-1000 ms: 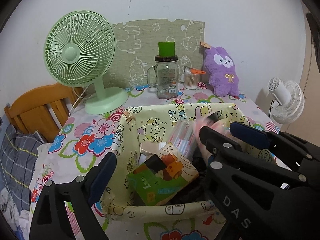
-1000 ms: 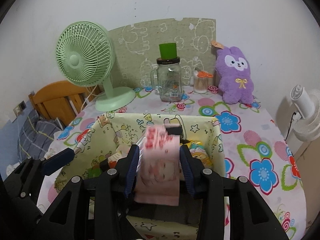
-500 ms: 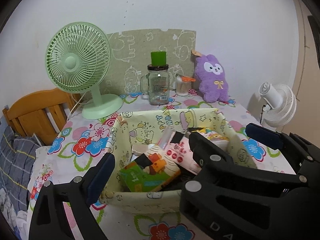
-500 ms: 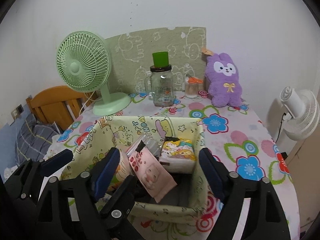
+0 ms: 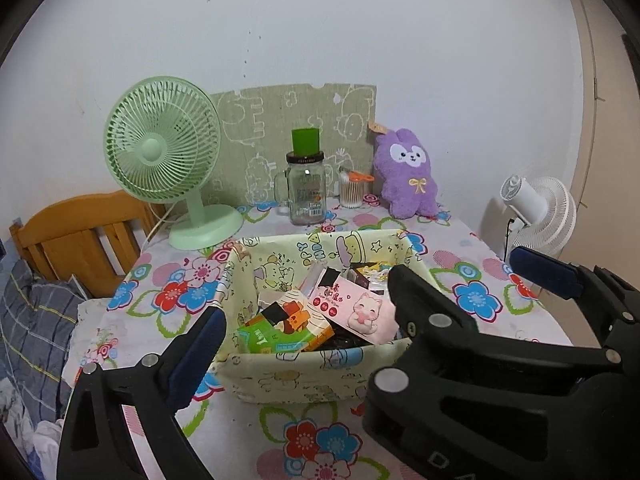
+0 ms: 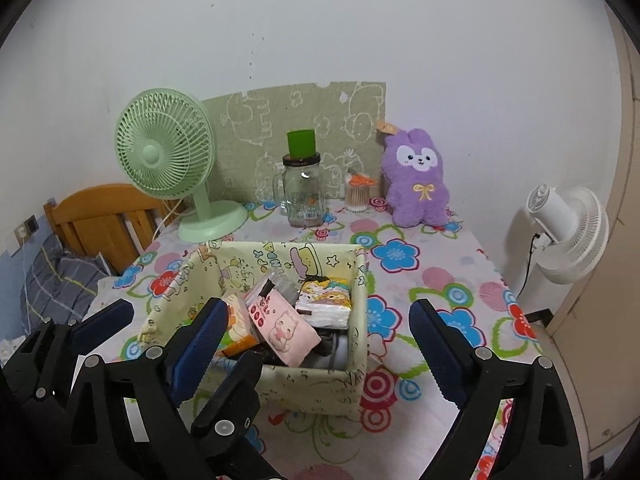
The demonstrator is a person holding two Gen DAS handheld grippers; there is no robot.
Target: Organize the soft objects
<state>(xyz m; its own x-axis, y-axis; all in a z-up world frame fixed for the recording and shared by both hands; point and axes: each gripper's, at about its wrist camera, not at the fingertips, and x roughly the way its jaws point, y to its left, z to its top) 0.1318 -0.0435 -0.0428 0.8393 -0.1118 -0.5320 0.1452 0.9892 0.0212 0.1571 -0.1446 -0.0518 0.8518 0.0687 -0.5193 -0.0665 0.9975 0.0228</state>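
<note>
A yellow cartoon-print fabric basket [image 5: 320, 376] [image 6: 312, 388] sits on the flowered tablecloth. A pink tissue pack with a cat print [image 5: 352, 312] [image 6: 280, 328] lies inside it, beside a green and orange pack [image 5: 284, 330] and a cartoon tissue pack [image 6: 326, 302]. My left gripper [image 5: 364, 300] is open and empty, held back above the basket's near side. My right gripper [image 6: 316, 344] is open and empty, above the basket's front edge. A purple plush bunny [image 5: 408, 172] [image 6: 416, 178] leans on the wall at the back right.
A green desk fan [image 5: 168, 152] stands back left, a glass jar with a green lid [image 5: 306, 188] and a cotton-swab cup [image 5: 352, 190] at the back. A white fan [image 6: 568, 232] stands off the table's right edge. A wooden bed frame [image 5: 76, 232] lies left.
My right gripper opened and let the pink tissue pack drop into the basket. Both grippers then pulled back and up, away from the basket.
</note>
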